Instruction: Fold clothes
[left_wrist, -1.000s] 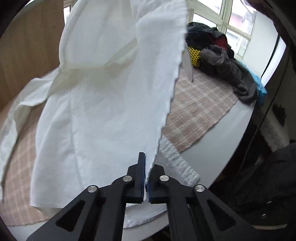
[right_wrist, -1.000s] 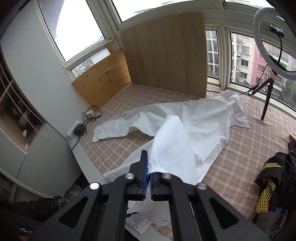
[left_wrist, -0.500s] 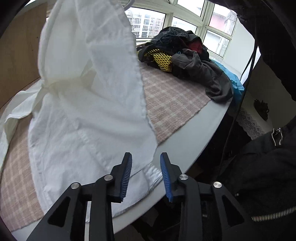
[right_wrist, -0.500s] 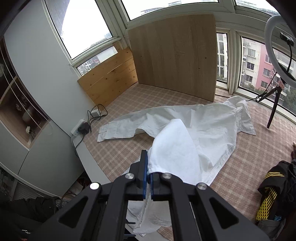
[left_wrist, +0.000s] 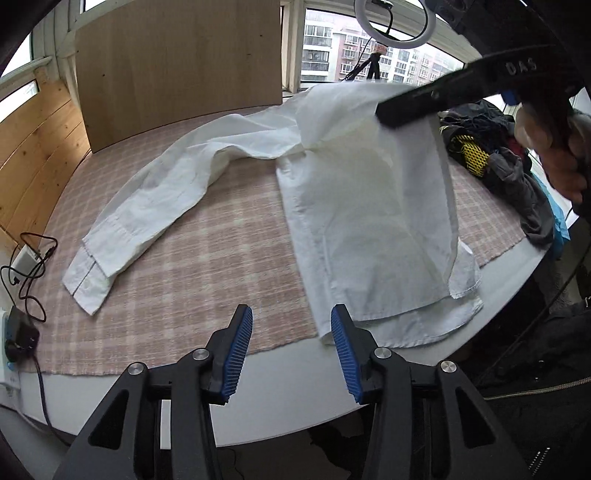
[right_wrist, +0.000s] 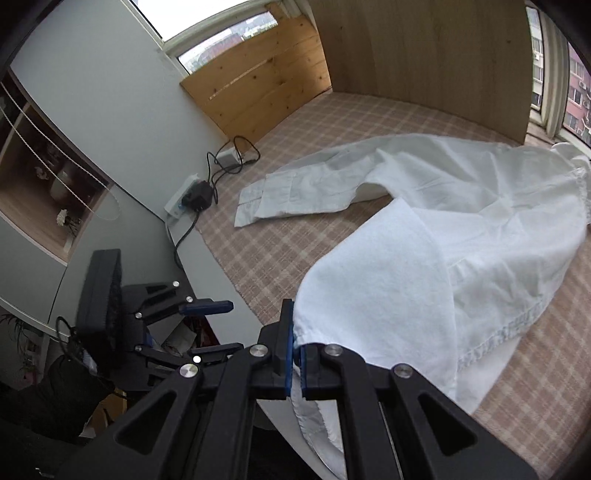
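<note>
Left gripper (left_wrist: 291, 345) let go, now gaping, swung left of the shirt (left_wrist: 369, 221). Right gripper (right_wrist: 297, 363) pinches a lifted shirt edge. Hem lies just right of the left gripper; sleeve (left_wrist: 147, 210) stretches far-left, probably flat.

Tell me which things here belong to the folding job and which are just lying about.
Part of the job:
white shirt, one flap lifted
right gripper, shut on the white shirt
left gripper, open, holding nothing
checked cloth under the shirt

Just lying about:
pile of dark clothes
power strip with charger and cables
ring light by the window
</note>
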